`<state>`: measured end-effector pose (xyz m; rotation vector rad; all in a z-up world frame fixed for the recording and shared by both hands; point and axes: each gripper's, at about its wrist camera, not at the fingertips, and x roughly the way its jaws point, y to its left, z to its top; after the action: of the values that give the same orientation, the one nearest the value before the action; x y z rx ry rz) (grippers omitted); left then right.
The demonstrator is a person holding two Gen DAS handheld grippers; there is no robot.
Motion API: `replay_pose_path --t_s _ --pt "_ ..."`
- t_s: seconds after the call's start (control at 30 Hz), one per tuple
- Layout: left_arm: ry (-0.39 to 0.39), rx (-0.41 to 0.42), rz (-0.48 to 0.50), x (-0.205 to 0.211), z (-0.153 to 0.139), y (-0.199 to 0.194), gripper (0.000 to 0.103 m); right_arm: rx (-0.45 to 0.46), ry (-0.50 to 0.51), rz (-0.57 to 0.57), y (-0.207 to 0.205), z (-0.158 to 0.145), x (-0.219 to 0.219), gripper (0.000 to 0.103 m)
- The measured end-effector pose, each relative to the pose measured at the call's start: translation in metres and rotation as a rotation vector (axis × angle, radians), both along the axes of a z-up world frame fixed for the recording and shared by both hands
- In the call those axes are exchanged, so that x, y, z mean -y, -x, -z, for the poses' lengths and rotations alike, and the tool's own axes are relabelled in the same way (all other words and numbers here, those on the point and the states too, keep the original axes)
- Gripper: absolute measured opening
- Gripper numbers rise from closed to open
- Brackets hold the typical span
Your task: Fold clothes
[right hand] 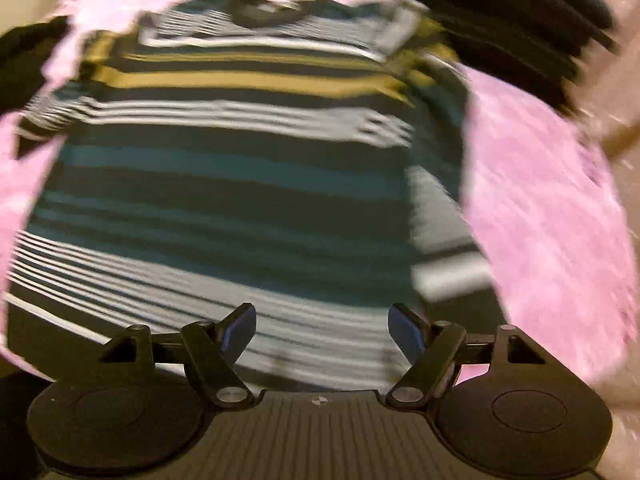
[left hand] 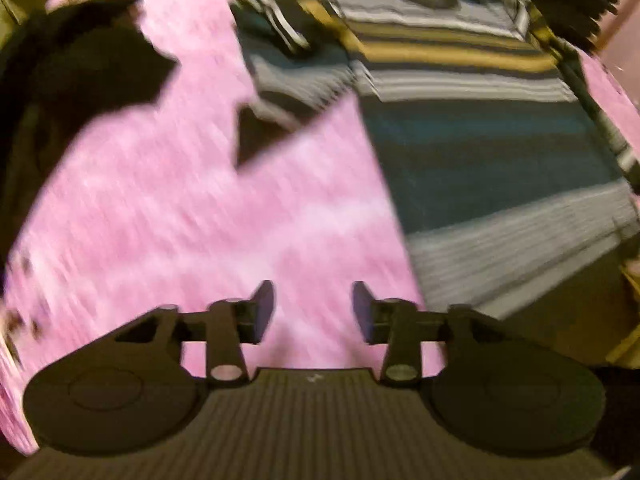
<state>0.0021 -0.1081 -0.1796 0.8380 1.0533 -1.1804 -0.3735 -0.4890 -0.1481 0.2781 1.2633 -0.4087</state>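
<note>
Both claws gape empty: the left claw [left hand: 314, 312] over the pink blanket [left hand: 160, 220], the right claw [right hand: 322, 330] above the striped shirt [right hand: 224, 168]. A shallow pinch could catch blanket pile or drag the right-folded side askew.

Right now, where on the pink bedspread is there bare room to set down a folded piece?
The widest bare patch of pink bedspread lies left of the striped shirt, between it and the dark clothing. A narrower strip runs right of the shirt, below the black pile. The far end is crowded.
</note>
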Motion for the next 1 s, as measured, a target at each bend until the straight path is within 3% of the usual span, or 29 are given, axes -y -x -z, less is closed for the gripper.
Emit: replay_pose_path --t_s 0.13,0.23,0.3,0.6,0.77,0.87,1.0 --pt "0.044 0.141 0.090 0.046 0.027 -0.026 0.048 0.032 -0.022 -0.033 -0.040 0.001 -0.016 0.076" --pt "0.050 0.141 0.103 0.047 0.020 -0.058 0.040 0.037 -0.029 -0.034 -0.065 0.007 -0.030 0.076" --pt "0.049 0.135 0.104 0.043 0.010 -0.080 0.002 0.028 -0.022 -0.028 -0.082 0.011 -0.046 0.076" --pt "0.041 0.120 0.102 0.018 -0.033 -0.183 0.000 0.057 -0.060 0.000 -0.155 0.004 -0.108 0.076" --pt "-0.036 0.228 0.026 -0.024 -0.054 -0.253 0.001 0.065 -0.098 -0.012 -0.194 0.008 -0.136 0.076" --pt "-0.072 0.263 0.061 -0.025 -0.038 -0.260 0.001 0.052 -0.115 -0.024 -0.205 0.011 -0.144 0.076" --pt "-0.115 0.239 0.068 -0.021 -0.010 -0.263 0.001 0.020 -0.091 -0.016 -0.201 0.012 -0.138 0.076"
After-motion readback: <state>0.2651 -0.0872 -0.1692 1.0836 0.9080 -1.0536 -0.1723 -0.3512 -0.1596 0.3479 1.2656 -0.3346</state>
